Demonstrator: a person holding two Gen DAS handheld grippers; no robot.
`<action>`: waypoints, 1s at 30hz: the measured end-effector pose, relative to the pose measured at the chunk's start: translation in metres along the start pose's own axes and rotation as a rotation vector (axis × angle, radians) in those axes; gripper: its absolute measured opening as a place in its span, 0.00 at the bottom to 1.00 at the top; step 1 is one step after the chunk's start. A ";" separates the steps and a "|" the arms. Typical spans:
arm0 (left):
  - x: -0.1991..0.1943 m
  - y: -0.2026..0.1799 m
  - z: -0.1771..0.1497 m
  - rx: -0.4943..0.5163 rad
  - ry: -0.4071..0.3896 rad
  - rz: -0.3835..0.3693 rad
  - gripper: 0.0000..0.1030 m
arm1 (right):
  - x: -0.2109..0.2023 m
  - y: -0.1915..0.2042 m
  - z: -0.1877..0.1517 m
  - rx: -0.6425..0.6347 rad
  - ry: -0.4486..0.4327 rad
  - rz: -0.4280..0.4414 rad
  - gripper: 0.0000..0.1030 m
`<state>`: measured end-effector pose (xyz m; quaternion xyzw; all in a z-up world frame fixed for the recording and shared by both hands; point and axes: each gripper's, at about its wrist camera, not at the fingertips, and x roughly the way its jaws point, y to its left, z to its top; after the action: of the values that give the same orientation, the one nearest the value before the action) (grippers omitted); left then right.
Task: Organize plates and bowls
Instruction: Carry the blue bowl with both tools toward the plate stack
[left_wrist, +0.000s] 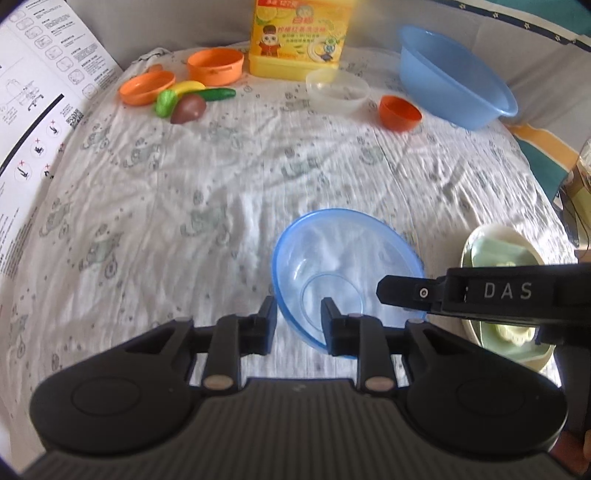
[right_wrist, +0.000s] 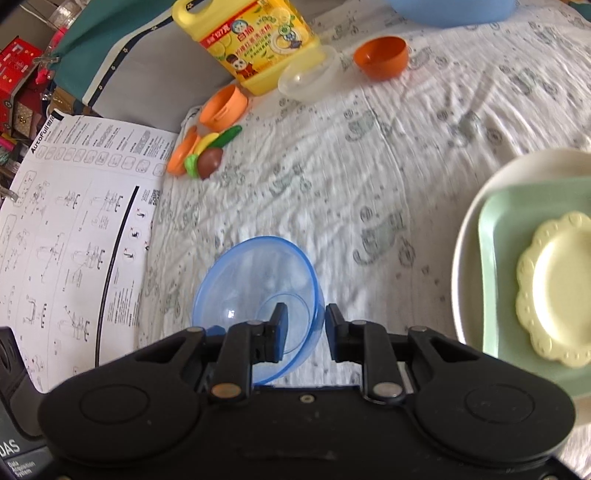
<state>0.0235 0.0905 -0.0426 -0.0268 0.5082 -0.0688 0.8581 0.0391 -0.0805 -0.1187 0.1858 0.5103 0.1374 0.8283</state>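
A clear blue bowl (left_wrist: 343, 273) sits tilted over a cloth-covered bench (left_wrist: 221, 177), held from both sides. The left gripper (left_wrist: 298, 320) has its jaws straddling the bowl's near rim, narrowly parted. The right gripper (right_wrist: 306, 325) likewise straddles the opposite rim; whether either pinches firmly, I cannot tell. Just beside it waits a stack of plates (right_wrist: 491, 236), likely the bowl's destination.

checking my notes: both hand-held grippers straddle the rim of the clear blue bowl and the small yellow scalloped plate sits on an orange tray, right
Not quite: the yellow scalloped plate sits on a pale green tray, not an orange one, as the right wrist view shows. The rest holds.
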 end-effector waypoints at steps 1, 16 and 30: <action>0.000 -0.001 -0.002 0.004 0.003 0.001 0.24 | 0.000 -0.001 -0.001 0.002 0.001 0.001 0.21; 0.014 0.003 -0.012 -0.006 0.038 -0.002 0.24 | 0.010 -0.002 -0.008 -0.003 0.028 -0.019 0.22; 0.023 0.006 -0.014 -0.016 0.055 -0.002 0.25 | 0.016 -0.004 -0.007 -0.009 0.031 -0.030 0.24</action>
<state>0.0227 0.0937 -0.0699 -0.0322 0.5319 -0.0664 0.8436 0.0396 -0.0758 -0.1361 0.1723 0.5254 0.1299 0.8230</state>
